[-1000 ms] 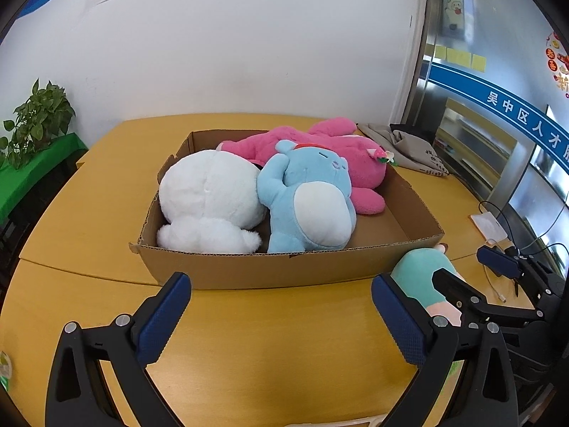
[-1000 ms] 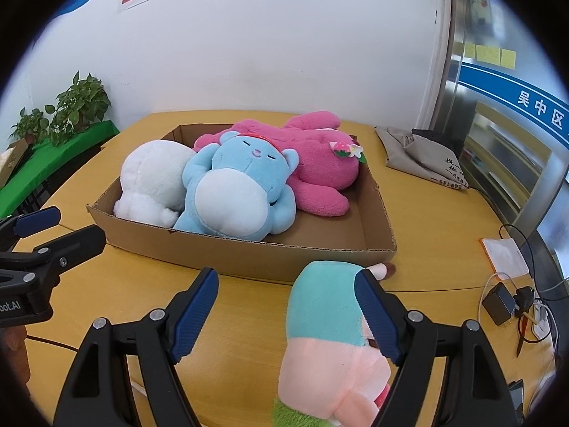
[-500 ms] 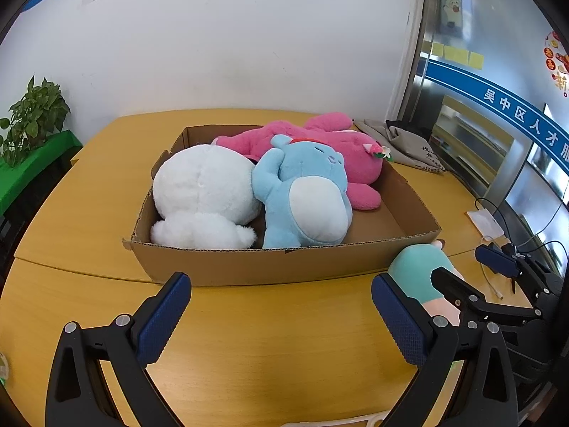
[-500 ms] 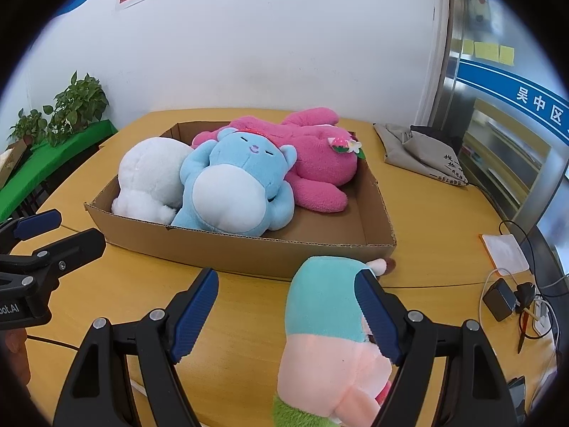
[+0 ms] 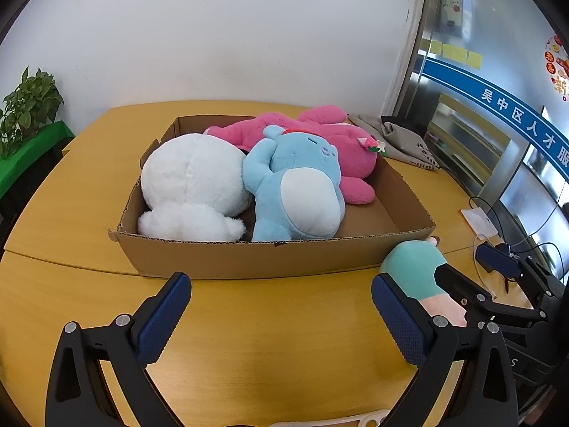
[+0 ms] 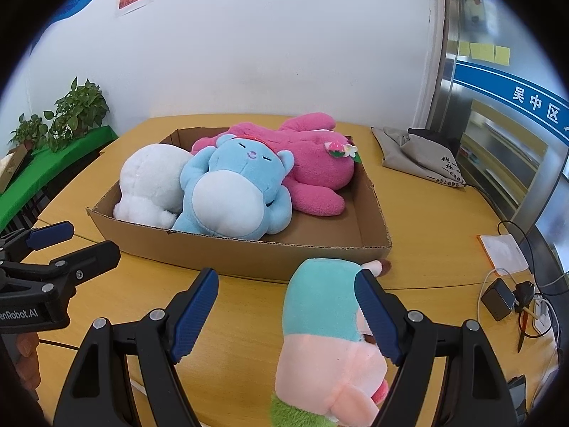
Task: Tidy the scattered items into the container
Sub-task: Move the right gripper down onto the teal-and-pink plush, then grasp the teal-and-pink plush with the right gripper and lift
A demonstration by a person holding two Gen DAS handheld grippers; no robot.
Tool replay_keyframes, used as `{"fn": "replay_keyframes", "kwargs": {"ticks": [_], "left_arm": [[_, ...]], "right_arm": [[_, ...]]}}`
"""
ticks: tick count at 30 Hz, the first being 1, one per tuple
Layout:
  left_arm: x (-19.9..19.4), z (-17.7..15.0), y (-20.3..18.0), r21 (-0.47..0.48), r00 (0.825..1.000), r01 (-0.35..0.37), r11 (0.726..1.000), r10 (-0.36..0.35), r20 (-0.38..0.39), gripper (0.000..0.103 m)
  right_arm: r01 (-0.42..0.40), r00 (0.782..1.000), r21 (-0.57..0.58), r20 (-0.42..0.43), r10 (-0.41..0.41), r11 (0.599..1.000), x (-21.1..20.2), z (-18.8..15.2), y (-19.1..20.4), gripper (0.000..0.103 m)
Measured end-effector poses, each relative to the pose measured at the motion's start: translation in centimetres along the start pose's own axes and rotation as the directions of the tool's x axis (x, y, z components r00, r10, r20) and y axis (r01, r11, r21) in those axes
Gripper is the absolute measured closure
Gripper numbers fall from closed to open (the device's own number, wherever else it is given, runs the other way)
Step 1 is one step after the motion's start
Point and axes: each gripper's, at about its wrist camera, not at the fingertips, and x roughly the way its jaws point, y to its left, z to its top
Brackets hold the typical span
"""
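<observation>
Last toy to go, looks like. The right hand-held gripper (image 6: 286,315) is spread wide, nothing clamped; the teal-and-pink plush (image 6: 325,323) lies on the worktop (image 6: 249,338) touching its right pad. Left hand-held gripper (image 5: 281,315) is released too. Next: shift right, straddle it, squeeze, lift into the cardboard box (image 6: 284,254) just ahead. Nothing's really changed from a second ago.

Yellow wooden surface (image 5: 284,323), carrying a cardboard box (image 5: 256,259), a teal-and-pink plush (image 6: 323,323) just beside its near wall, a grey cloth bag (image 6: 416,156), a charger (image 6: 498,299) with cables.
</observation>
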Motion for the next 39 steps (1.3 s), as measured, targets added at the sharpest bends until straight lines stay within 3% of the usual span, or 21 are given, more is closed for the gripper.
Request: {"fn": "replay_keyframes", "kwargs": {"ticks": [9,18,22,28,33,36,39], "left_arm": [[1.4,0.7,-1.5,0.015,0.999,0.033,0.999,-0.033,-0.013,0.0],[3.9,1.2,-4.0,0.039,0.986,0.147,0.988,-0.144,-0.079,0.0],[6.7,1.1,-6.6,0.045,0.957,0.247,0.968,-0.236,-0.168,0.0],[11.9,0.2,-10.3,-0.042,0.88,0.364,0.93,-0.358,-0.311,0.0],[15.4,-0.3,-12.6,-0.067,0.821,0.422,0.904,-0.413,-0.395,0.0],[16.1,-0.6,-13.3,-0.034,0.822,0.422,0.906,-0.399,-0.406,0.003],[16.0,-0.8,-13.6,0.003,0.824,0.438,0.899,-0.4,-0.401,0.013]], "right_arm": [[-0.01,1.0,0.038,-0.014,0.011,0.999,0.2,-0.8,-2.1,0.024],[-0.037,0.999,0.081,-0.007,0.038,0.996,-1.2,-3.2,-5.4,0.024],[-0.01,1.0,0.094,-0.027,0.013,0.996,-1.4,-4.8,-7.5,0.024],[-0.03,0.988,0.105,-0.149,0.046,0.994,1.6,-7.6,-7.8,0.024],[-0.168,0.966,0.164,-0.171,0.196,0.972,3.3,-8.4,-7.3,0.022],[-0.206,0.958,0.132,-0.177,0.227,0.97,3.7,-8.6,-6.3,0.024],[-0.205,0.961,0.096,-0.166,0.219,0.974,3.6,-9.0,-5.6,0.025]]}}
